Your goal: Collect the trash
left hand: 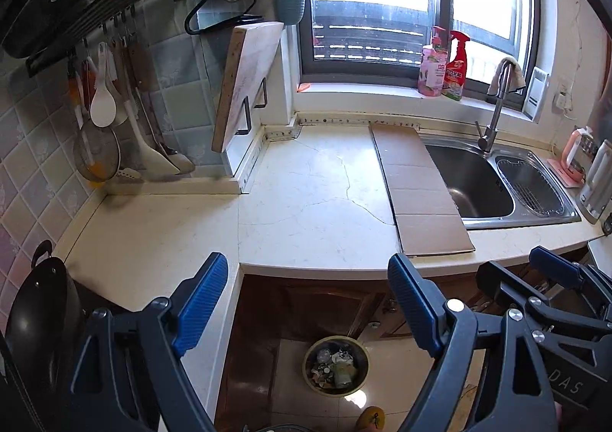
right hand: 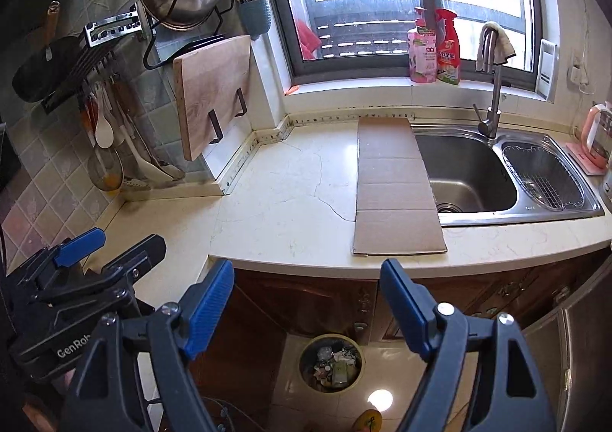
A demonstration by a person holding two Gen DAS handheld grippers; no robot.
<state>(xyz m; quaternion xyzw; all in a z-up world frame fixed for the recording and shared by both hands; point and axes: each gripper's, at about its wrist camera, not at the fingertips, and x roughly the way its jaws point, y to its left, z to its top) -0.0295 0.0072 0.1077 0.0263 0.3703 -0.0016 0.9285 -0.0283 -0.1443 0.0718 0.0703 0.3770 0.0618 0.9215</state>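
Observation:
A round trash bin (left hand: pixel 307 359) (right hand: pixel 303 357) stands on the tiled floor below the counter edge, with mixed trash (left hand: pixel 336 365) (right hand: pixel 332 365) inside it. My left gripper (left hand: pixel 306 271) hangs open above the bin, nothing between its blue pads. My right gripper (right hand: pixel 308 271) is likewise open and empty, beside the left one. Each shows in the other's view: the right gripper (left hand: pixel 512 267) at the right edge, the left gripper (right hand: pixel 126 240) at the lower left. A flat cardboard sheet (left hand: pixel 417 187) (right hand: pixel 396 187) lies on the pale counter (left hand: pixel 306 202), overlapping the sink's left rim.
A steel sink (left hand: pixel 474 179) (right hand: pixel 470 171) with faucet and wire basket sits on the right. Spray bottles (left hand: pixel 443 64) stand on the sill. A cutting board (right hand: pixel 214 91) and hanging utensils line the left wall. A black wok (left hand: pixel 38 309) sits at lower left. Wooden cabinet doors (right hand: pixel 317 302) stand behind the bin.

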